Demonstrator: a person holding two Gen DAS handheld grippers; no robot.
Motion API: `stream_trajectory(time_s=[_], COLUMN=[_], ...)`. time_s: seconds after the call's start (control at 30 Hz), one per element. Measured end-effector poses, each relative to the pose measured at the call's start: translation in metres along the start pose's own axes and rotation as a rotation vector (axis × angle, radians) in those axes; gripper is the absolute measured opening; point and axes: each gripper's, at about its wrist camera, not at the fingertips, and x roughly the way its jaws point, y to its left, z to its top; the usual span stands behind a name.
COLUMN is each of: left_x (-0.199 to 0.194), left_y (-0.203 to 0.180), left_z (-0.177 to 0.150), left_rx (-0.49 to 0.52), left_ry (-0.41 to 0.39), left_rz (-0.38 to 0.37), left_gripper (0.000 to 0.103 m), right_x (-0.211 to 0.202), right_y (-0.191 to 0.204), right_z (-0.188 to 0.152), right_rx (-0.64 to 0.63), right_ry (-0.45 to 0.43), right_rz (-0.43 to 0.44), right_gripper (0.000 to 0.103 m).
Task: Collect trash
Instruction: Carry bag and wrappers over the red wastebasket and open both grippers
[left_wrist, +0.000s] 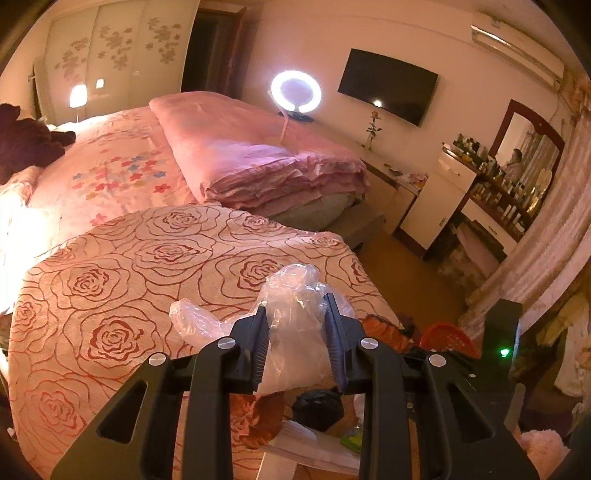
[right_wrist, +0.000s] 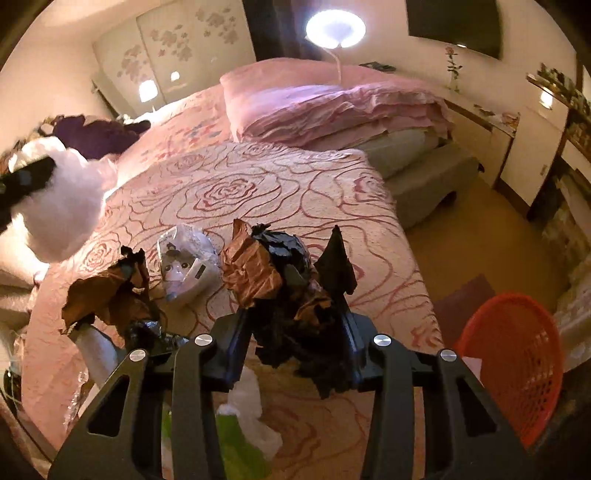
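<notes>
A crumpled clear plastic bag (left_wrist: 295, 325) is held firmly between the pads of the left gripper (left_wrist: 298, 317), lifted above the rose-patterned cover (left_wrist: 110, 280) of the bed. In the right wrist view, a wad of black and brown crumpled wrapping (right_wrist: 284, 291) sits between the fingers of the right gripper (right_wrist: 291, 295), and the pads seem to be pressed on it, so it is judged as grasped. More trash is left on the cover: a second brown paper wad (right_wrist: 107, 291) at the left, a small white packet with a cartoon face (right_wrist: 184, 266) near it, and white and green scraps (right_wrist: 243, 432) under the gripper. A red mesh basket (right_wrist: 517, 373) stands on the floor just beside the bed, at the right. For this step to be done well, the wad should probably be squeezed fully before it is lifted, because loose black flaps hang out and a part could be dropped. Then it should be carried over the basket rim and released only when it is well inside.
</notes>
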Motion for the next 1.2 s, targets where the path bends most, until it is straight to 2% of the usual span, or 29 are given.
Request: stream_trajectory(time_s=[0.5, 1.2], left_x=[0.016, 0.059], left_y=[-0.044, -0.168], left_z=[-0.013, -0.041], left_rx=[0.077, 0.265], left_ry=[0.056, 0.183], left_rz=[-0.054, -0.217], left_gripper=[0.027, 0.027], right_x=[-0.068, -0.123], right_y=[-0.061, -0.146], right_z=[-0.017, -0.062], right_rx=[0.15, 0.341], right_ry=[-0.124, -0.178], right_rz=[-0.092, -0.261], right_gripper=[0.041, 0.041])
